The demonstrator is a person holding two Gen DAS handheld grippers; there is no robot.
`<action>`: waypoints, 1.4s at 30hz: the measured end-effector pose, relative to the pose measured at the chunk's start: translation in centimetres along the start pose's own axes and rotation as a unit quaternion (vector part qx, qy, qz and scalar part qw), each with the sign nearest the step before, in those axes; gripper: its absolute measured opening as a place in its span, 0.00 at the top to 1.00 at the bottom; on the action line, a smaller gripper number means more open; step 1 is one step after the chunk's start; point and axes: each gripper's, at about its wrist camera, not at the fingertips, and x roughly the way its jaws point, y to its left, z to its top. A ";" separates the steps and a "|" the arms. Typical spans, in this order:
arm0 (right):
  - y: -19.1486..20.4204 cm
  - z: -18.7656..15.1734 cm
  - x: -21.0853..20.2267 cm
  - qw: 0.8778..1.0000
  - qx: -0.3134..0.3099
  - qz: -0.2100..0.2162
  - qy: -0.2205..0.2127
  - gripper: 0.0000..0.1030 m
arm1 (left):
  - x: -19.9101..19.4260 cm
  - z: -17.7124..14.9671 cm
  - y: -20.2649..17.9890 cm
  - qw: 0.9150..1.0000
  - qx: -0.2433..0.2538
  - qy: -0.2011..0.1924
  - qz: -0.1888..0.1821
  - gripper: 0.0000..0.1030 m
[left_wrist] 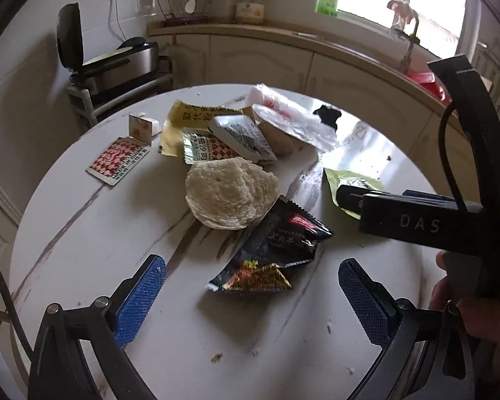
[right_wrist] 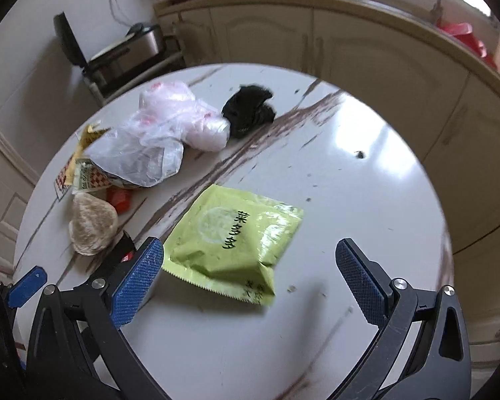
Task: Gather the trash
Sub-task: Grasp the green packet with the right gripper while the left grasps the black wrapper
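Trash lay scattered over the round bench [left_wrist: 83, 250]: a black wrapper [left_wrist: 276, 246] sat just ahead of my left fingers [left_wrist: 251, 295], which I held wide apart above it, gripping nothing. My right fingers [right_wrist: 250, 283], also apart and empty, framed the green packet [right_wrist: 236, 243]. The bread [left_wrist: 230, 193] and plastic bag [right_wrist: 156, 136] waited farther back.

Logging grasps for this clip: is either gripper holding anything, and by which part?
Nothing is held. The left gripper and the right gripper are both open above the table.
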 end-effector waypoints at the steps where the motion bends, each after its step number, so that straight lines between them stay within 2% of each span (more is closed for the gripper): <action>1: 0.1 0.1 0.4 1.000 -0.001 0.000 0.004 0.01 | 0.8 0.2 0.1 1.000 0.003 0.005 0.004 0.01; 3: 0.3 0.2 1.2 1.000 -0.016 -0.010 0.008 0.03 | 1.9 0.5 0.1 1.000 0.009 0.015 0.008 0.04; 5: 0.4 0.1 1.2 1.000 -0.026 -0.015 0.007 0.04 | 2.7 0.9 0.4 1.000 0.009 0.022 0.004 0.13; 6: 0.5 0.1 1.1 0.999 -0.033 -0.017 0.003 0.11 | 2.8 1.0 0.4 1.000 0.012 0.016 0.008 0.13; 7: 0.5 0.0 1.0 0.999 -0.040 -0.022 -0.002 0.25 | 3.0 1.1 0.4 1.000 0.014 0.014 0.009 0.14; 9: 0.2 -0.3 0.6 0.998 -0.056 -0.040 -0.011 0.40 | 3.4 1.3 0.4 1.000 0.024 0.007 0.012 0.20; 11: -0.3 -0.4 0.3 0.998 -0.056 -0.036 -0.014 0.55 | 3.4 1.5 0.3 1.000 0.031 0.001 0.005 0.44; 13: -1.0 -0.5 -0.2 0.998 -0.054 -0.028 -0.016 0.69 | 3.5 1.5 0.3 0.999 0.036 -0.001 -0.005 0.57; 16: -2.3 -0.9 -0.8 0.999 -0.048 -0.012 -0.018 0.80 | 3.9 1.3 0.7 0.999 0.036 -0.002 -0.020 0.68; 21: -4.2 -2.0 -1.8 0.999 -0.021 0.010 -0.024 0.84 | 3.5 1.1 1.8 0.998 0.017 0.003 -0.057 0.78; 25: -5.7 -2.7 -2.3 0.999 0.005 0.037 -0.025 0.85 | 2.6 0.8 1.8 0.998 0.014 0.004 -0.067 0.86; 31: -7.4 -3.9 -3.4 0.998 0.026 0.053 -0.030 0.86 | 1.8 0.5 1.7 0.997 0.012 0.006 -0.078 0.86; 33: -7.7 -4.3 -3.6 0.998 0.027 0.056 -0.028 0.86 | 1.8 0.5 1.6 0.997 0.017 0.006 -0.073 0.86; 35: -7.8 -4.5 -3.6 0.998 0.027 0.059 -0.026 0.86 | 2.1 0.7 1.5 0.998 0.021 0.009 -0.064 0.81; 37: -7.9 -4.7 -3.7 0.997 0.030 0.064 -0.024 0.82 | 2.4 0.9 0.9 0.998 0.029 0.010 -0.057 0.81; 42: -6.7 -4.3 -3.2 0.999 0.009 0.040 -0.026 0.85 | 2.6 1.3 0.3 0.997 0.031 0.007 -0.068 0.86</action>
